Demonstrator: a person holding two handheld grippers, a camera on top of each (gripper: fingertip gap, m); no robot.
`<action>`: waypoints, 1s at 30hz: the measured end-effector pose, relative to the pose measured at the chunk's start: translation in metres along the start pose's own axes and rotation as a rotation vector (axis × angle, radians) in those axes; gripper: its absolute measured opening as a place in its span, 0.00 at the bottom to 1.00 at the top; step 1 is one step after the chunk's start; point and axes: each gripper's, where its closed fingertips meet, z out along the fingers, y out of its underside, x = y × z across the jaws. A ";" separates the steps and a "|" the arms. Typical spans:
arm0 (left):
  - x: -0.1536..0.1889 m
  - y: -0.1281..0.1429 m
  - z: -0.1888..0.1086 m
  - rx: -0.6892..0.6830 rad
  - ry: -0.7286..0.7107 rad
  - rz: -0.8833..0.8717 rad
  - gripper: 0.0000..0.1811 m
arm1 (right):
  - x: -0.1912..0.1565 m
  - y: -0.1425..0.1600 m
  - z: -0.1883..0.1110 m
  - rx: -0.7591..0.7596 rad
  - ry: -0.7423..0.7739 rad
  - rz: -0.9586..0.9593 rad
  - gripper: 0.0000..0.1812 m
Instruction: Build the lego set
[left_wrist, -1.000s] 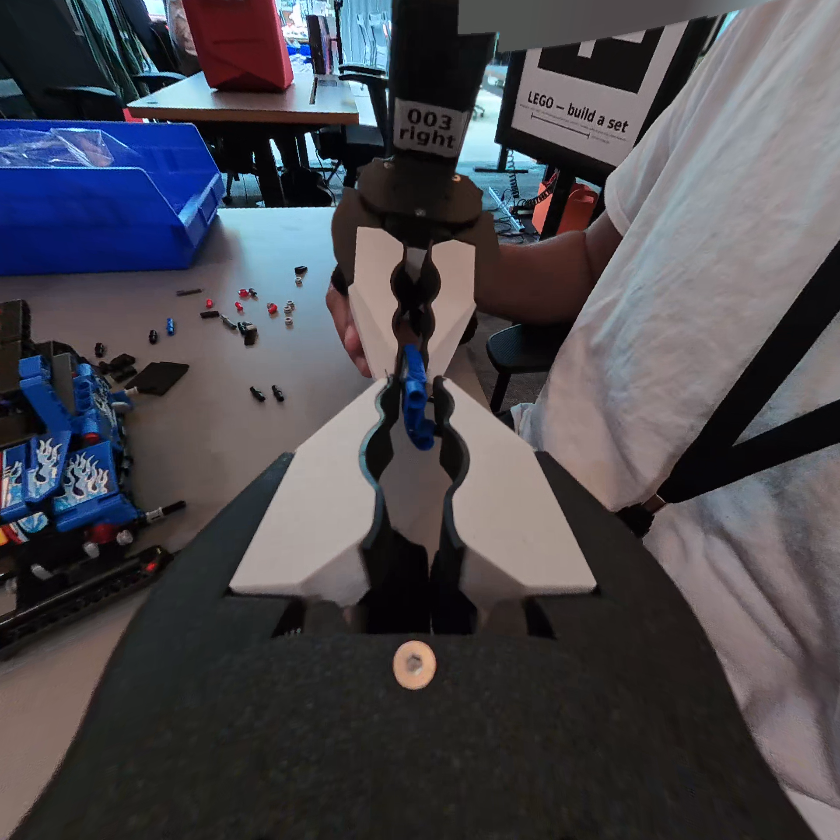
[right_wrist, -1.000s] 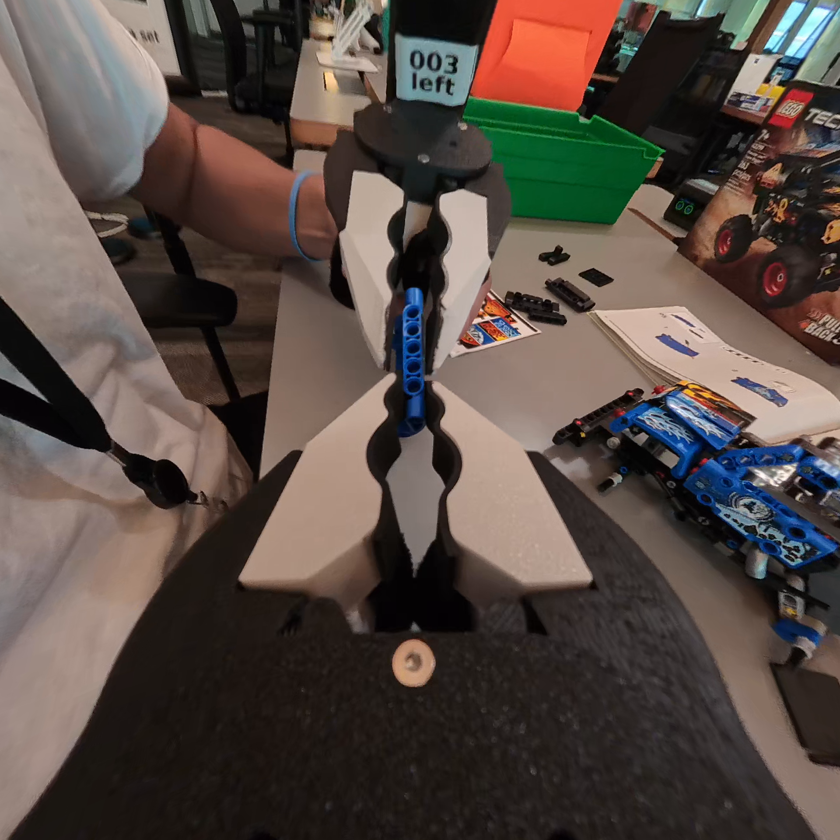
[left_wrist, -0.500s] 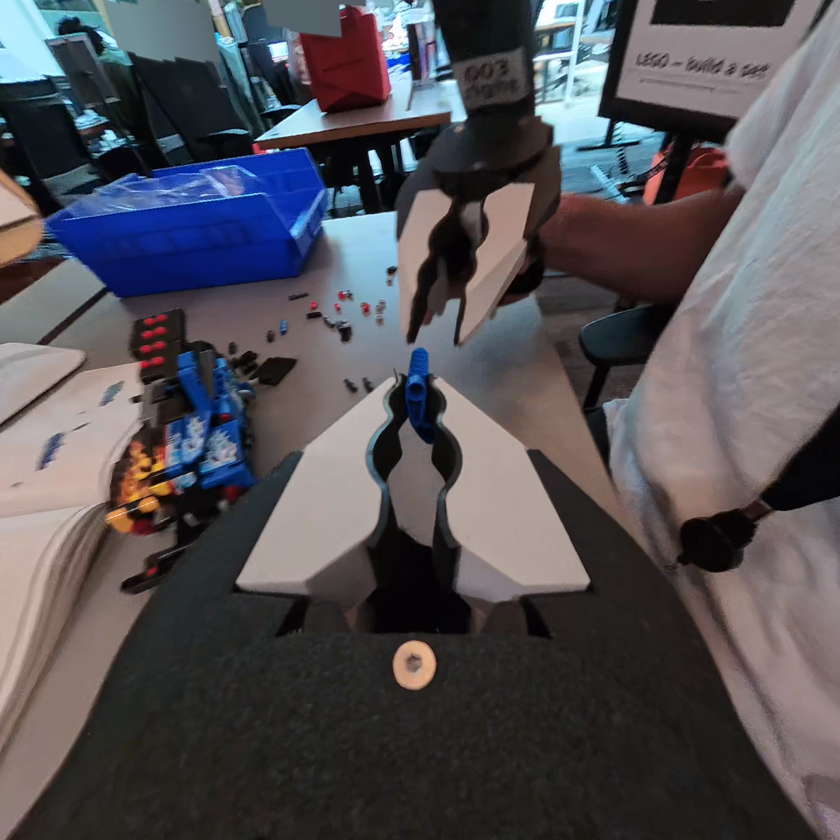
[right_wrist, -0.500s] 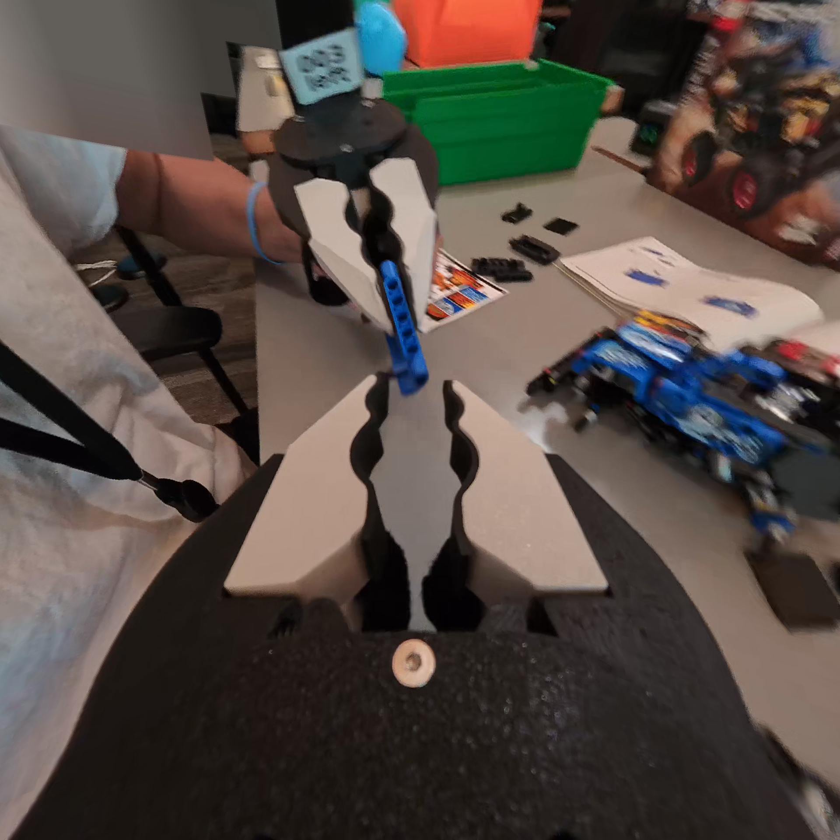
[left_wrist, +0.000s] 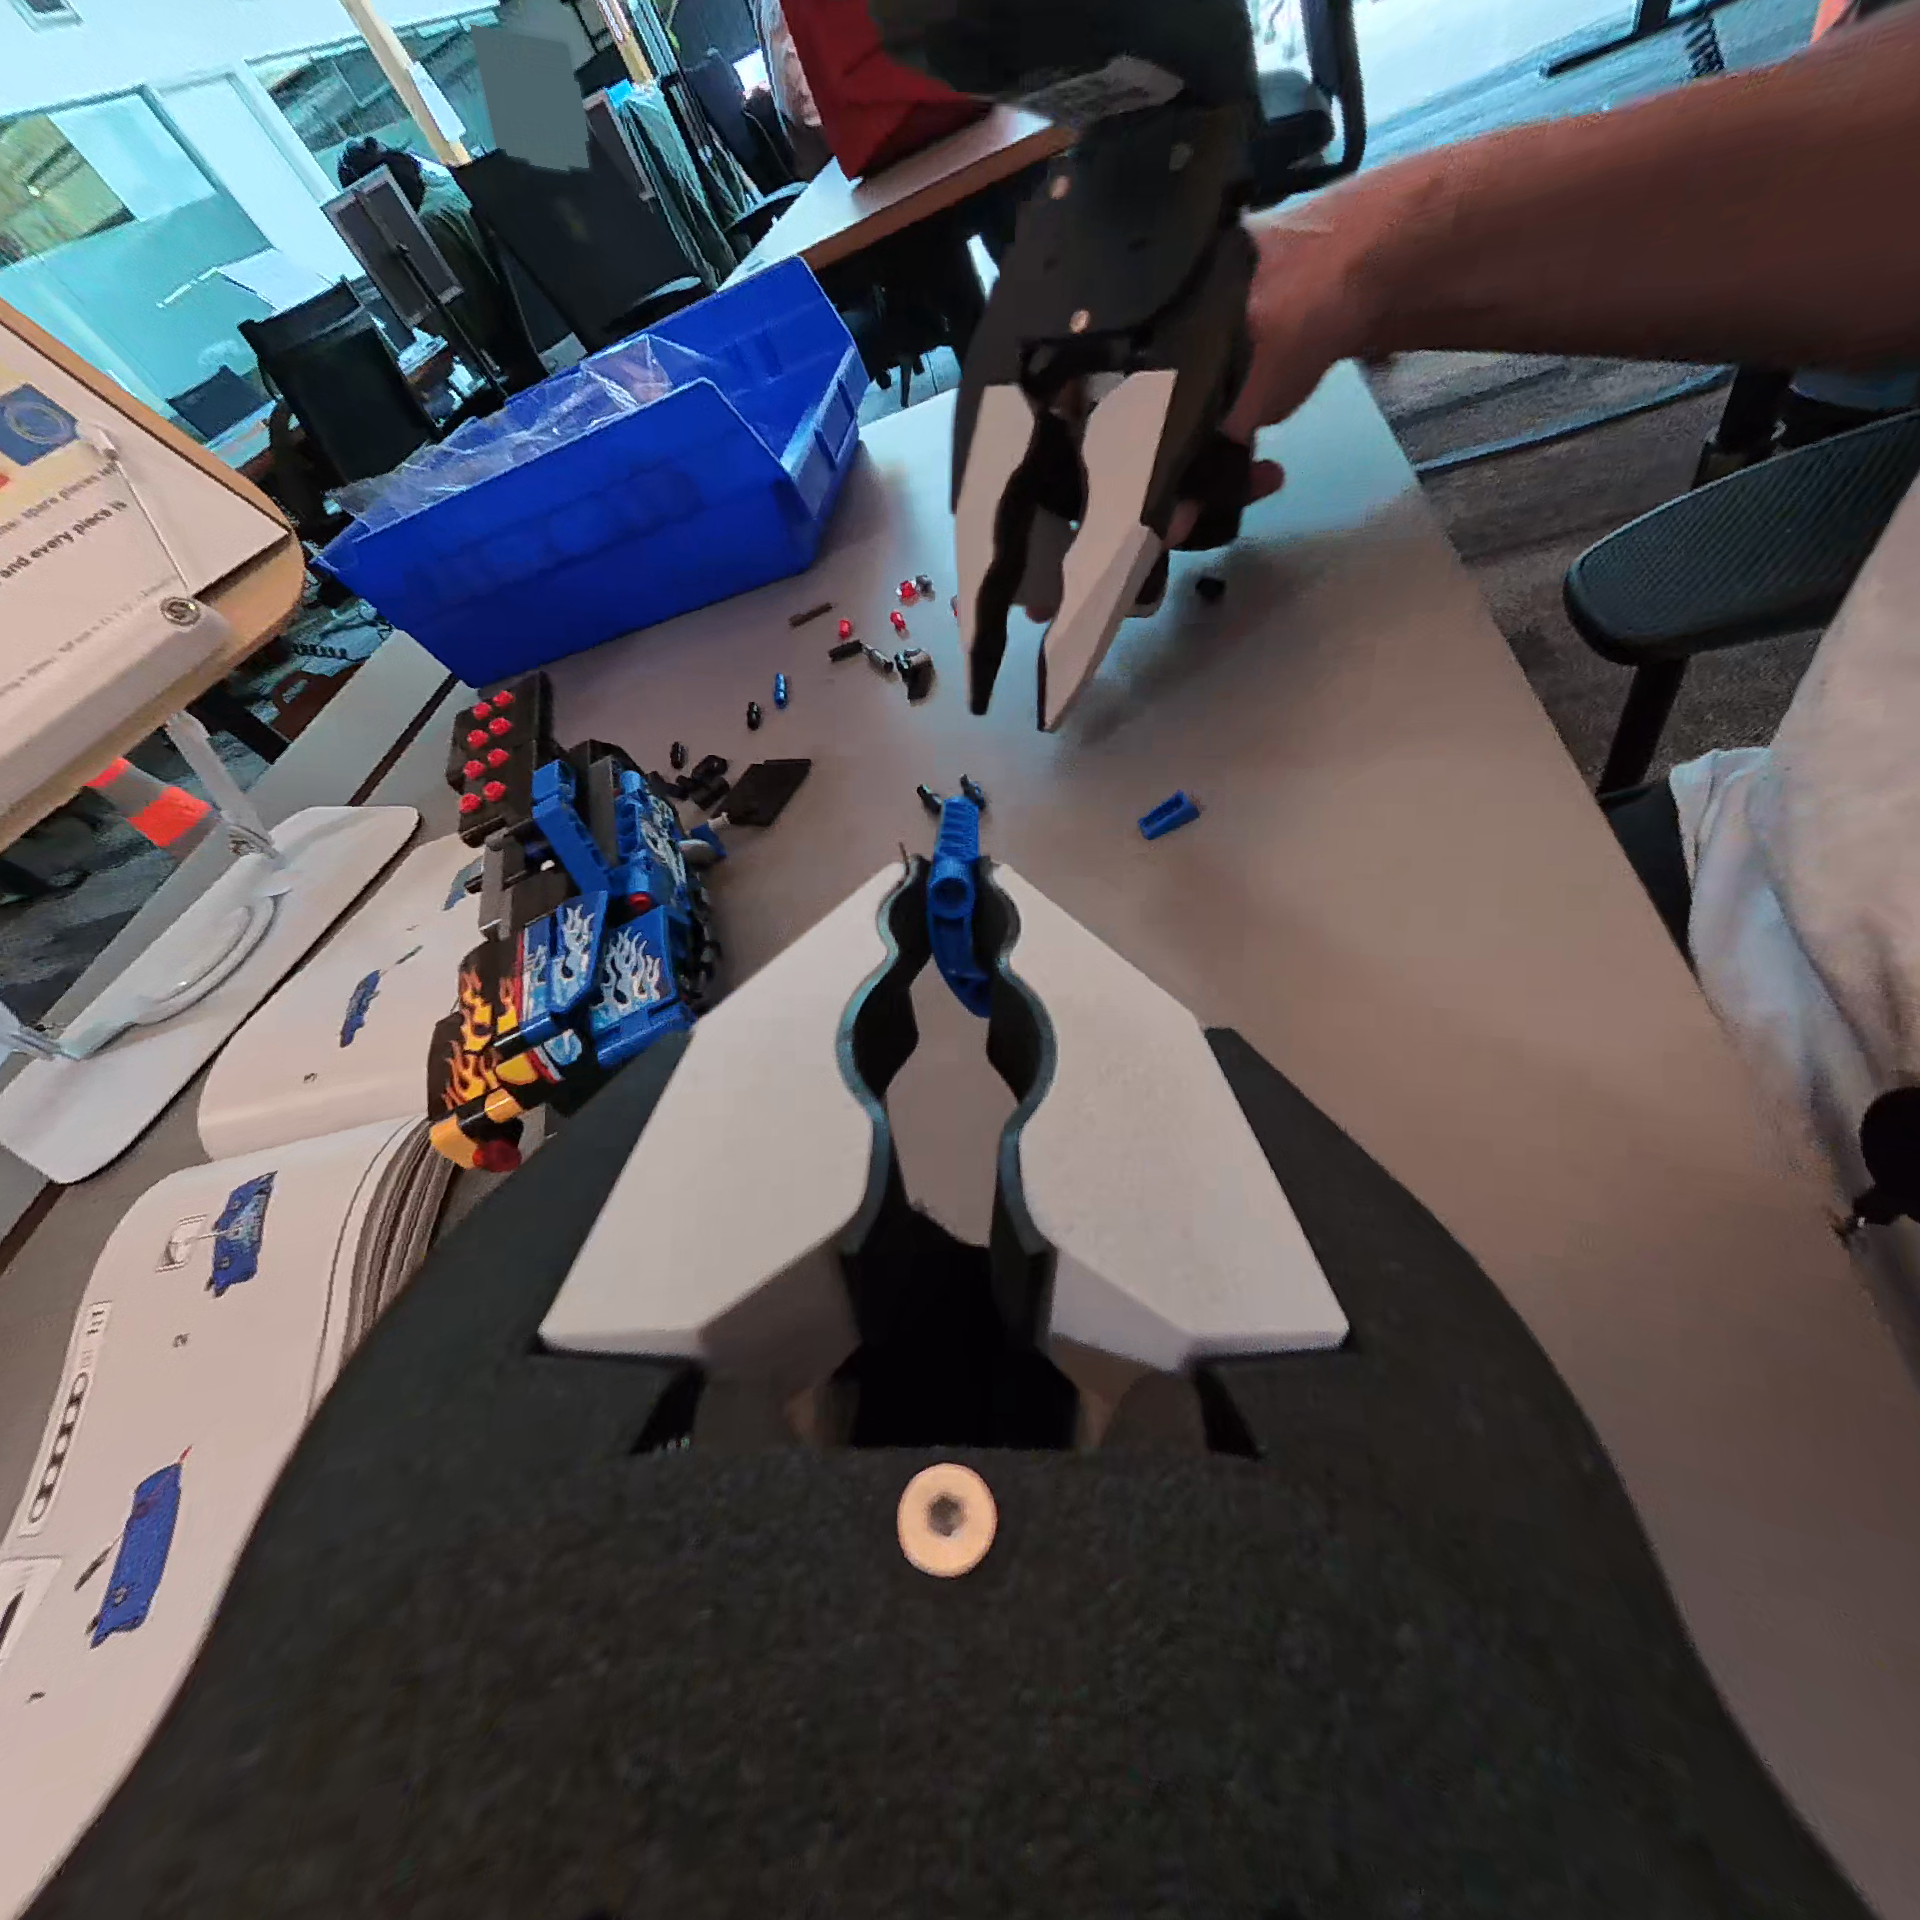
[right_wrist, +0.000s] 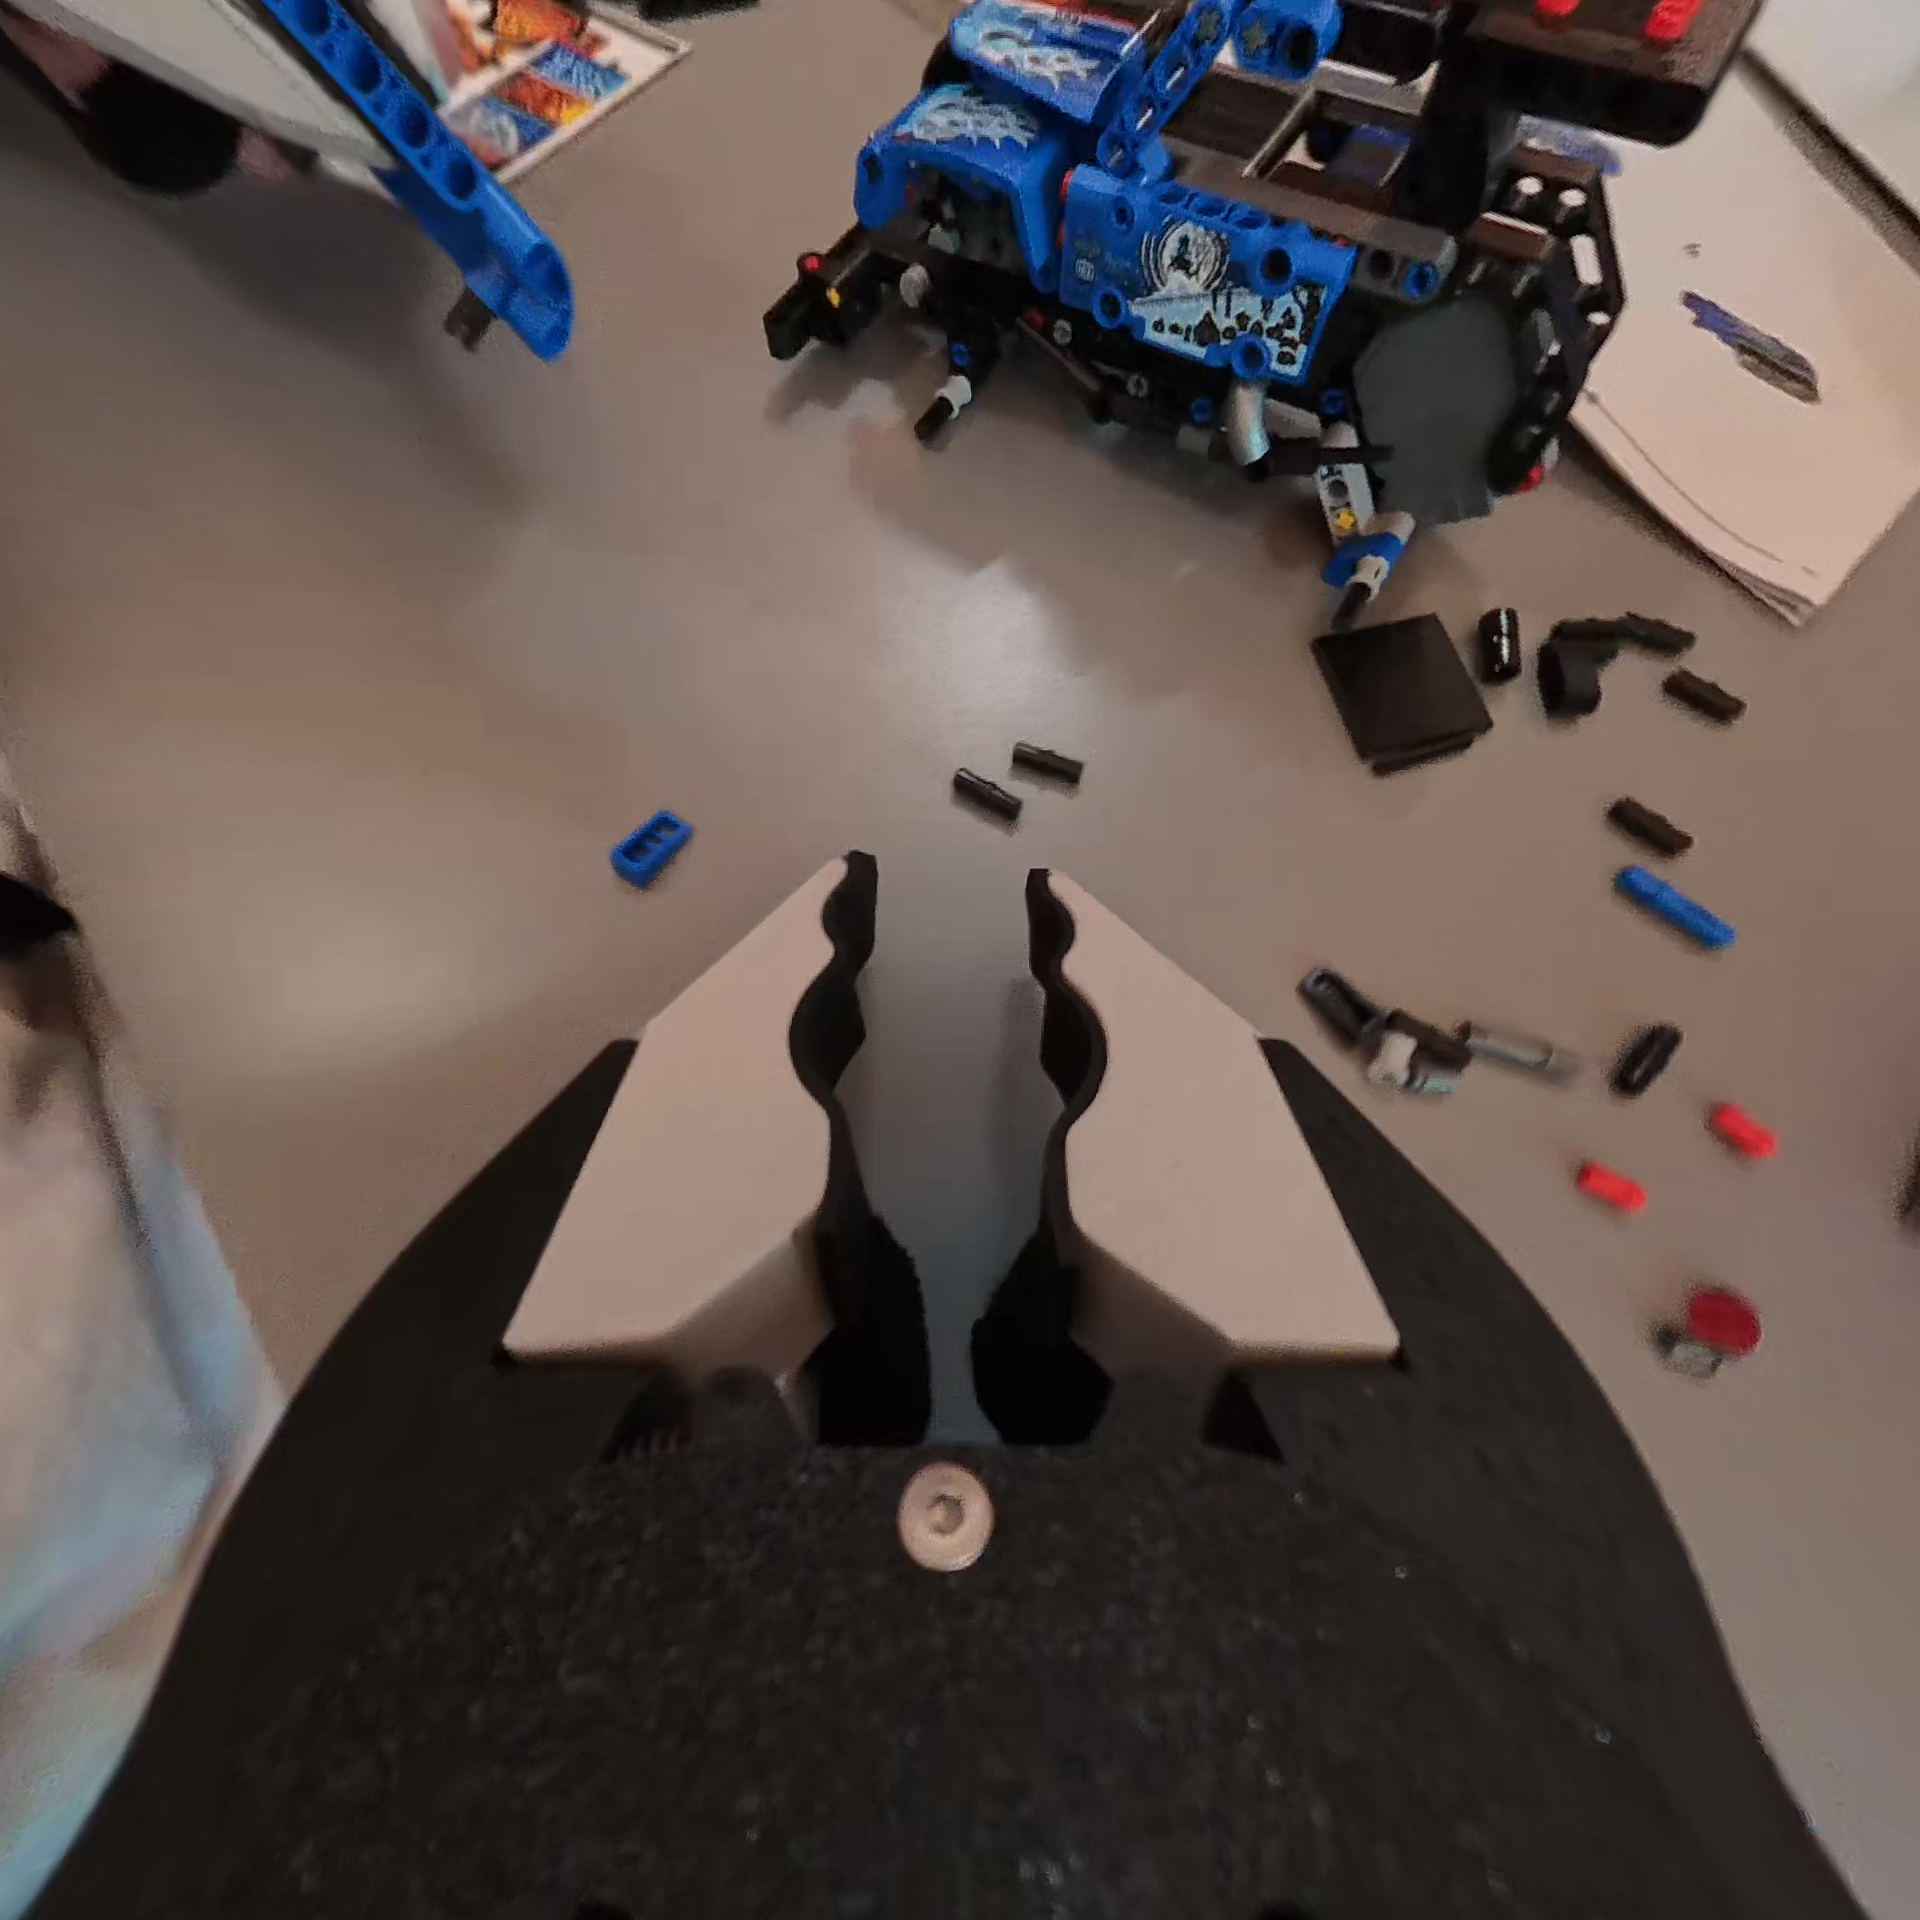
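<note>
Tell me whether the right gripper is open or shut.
Open. The right gripper has bare table between its fingertips and holds nothing.

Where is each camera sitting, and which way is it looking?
Left wrist view: rides on the left gripper, looking along its fingers across the table; its jaws pinch a blue beam. The right gripper, a hand and forearm show ahead.
Right wrist view: rides on the right gripper, tilted down at the table; jaws open and empty. A pale sleeve blurs at the left edge.
Shared: the blue truck model, the blue beam, the small blue piece, loose black and red pins.
</note>
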 end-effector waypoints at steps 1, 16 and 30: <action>-0.001 0.003 -0.001 -0.007 -0.006 0.017 0.03 | 0.003 0.000 0.005 -0.017 -0.042 -0.035 0.16; -0.154 -0.055 -0.079 0.111 -0.236 0.137 0.03 | 0.003 -0.004 0.031 -0.052 -0.272 -0.274 0.02; -0.108 -0.080 -0.099 0.065 -0.082 -0.057 0.03 | 0.005 0.000 -0.006 -0.269 -0.182 -0.373 0.01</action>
